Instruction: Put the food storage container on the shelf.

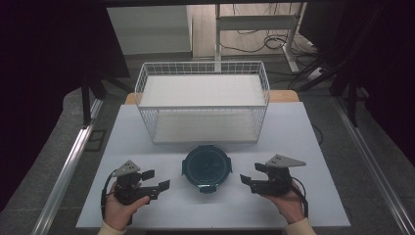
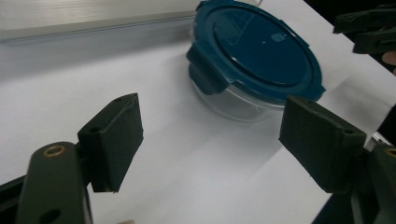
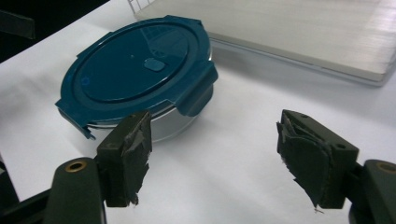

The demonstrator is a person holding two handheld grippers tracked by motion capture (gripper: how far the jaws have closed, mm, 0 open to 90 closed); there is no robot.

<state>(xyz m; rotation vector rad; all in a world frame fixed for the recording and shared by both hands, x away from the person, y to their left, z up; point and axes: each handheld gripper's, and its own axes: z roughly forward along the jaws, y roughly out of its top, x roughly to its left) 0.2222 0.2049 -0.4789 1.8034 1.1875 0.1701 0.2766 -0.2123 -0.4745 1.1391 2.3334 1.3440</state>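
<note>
A round clear container with a dark teal clip-on lid [image 1: 206, 168] stands on the white table near its front edge, midway between my two grippers. My left gripper [image 1: 157, 179] is held to its left, open and pointing towards it, with nothing between the pads. In the left gripper view the container [image 2: 261, 51] lies beyond the spread jaws of the left gripper [image 2: 212, 135]. My right gripper [image 1: 248, 173] is held to its right, also open and empty. In the right gripper view the lid [image 3: 135, 70] sits ahead and left of the right gripper [image 3: 215, 149], whose pads [image 3: 303, 158] look torn.
A white wire basket [image 1: 142, 78] with a pale board in its bottom stands just behind the container, filling the back half of the table [image 1: 293, 147]. Floor, metal rails and desk legs with cables lie beyond the table edges.
</note>
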